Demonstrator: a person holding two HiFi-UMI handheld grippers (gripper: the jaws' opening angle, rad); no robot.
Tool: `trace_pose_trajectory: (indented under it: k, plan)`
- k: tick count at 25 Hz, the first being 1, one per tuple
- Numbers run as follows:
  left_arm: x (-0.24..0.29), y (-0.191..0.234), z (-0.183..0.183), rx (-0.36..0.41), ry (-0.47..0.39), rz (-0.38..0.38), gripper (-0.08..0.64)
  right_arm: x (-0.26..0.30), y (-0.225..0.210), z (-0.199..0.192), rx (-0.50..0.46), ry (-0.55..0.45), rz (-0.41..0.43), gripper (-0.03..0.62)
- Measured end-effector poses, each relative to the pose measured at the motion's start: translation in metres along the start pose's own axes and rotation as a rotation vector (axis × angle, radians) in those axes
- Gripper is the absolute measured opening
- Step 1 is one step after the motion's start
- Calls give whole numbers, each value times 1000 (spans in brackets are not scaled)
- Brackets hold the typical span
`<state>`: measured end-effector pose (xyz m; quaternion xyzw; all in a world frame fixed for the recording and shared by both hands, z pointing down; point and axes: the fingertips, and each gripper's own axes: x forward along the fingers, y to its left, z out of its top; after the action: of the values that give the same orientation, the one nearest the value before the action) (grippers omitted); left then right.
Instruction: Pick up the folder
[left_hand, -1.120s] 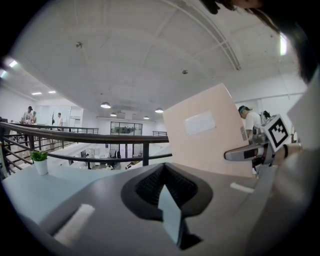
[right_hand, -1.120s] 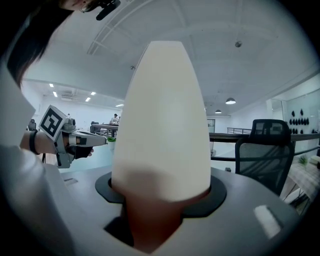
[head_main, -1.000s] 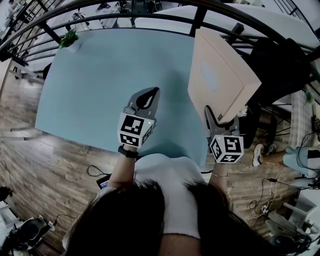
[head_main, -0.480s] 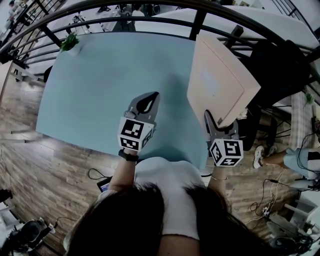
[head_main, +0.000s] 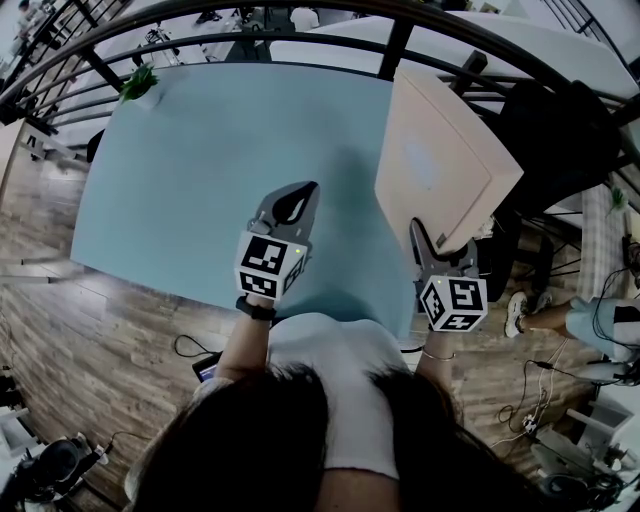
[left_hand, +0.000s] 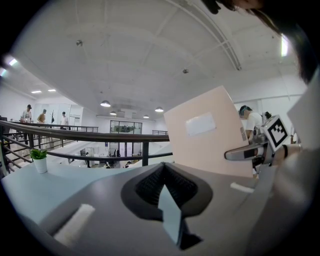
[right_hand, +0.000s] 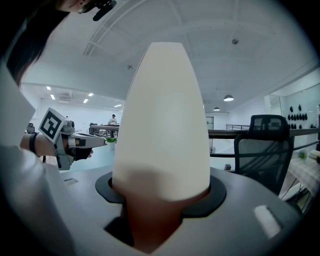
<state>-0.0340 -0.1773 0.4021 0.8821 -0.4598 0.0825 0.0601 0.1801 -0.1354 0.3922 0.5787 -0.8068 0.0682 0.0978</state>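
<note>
Folder: a pale beige, flat rectangular card folder (head_main: 440, 160), lifted clear of the table and standing on edge, tilted, over the table's right-hand border.
Folder's face: in the left gripper view the broad side (left_hand: 210, 135) shows with a pale rectangular label (left_hand: 200, 124) near its top.
Folder's edge: in the right gripper view it rises straight out of the jaws as a tall, cream, blurred shape (right_hand: 162, 120).
Right gripper: grey two-jaw tool (head_main: 428, 240) with a marker cube at its rear; its jaws are clamped on the folder's lower corner, and that grip alone carries the folder.
Left gripper: matching grey tool (head_main: 298, 192), hanging above the middle of the table; its jaws (left_hand: 164, 175) are pressed together with nothing between them.
Between the two grippers: they are side by side and well apart; the left one touches neither the folder nor the tabletop.
Table: pale blue-green smooth top (head_main: 190, 170), with bare surface below the left gripper.
Plant: small green plant in a white pot (head_main: 140, 82), at the table's far left corner.
Railing: dark metal rail (head_main: 300, 38) running past the far edge of the table.
Chair: black office chair (right_hand: 265, 147) to the right of the folder, beyond the table.
Floor: brown wooden boards (head_main: 80, 340).
</note>
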Motion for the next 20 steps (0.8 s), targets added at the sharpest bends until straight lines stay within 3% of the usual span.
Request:
trace_pose_trajectory:
  k: [20]
  plan:
    - [-3,3,-2,-3,5,17,57,3,0,-8,-7,32,3,264]
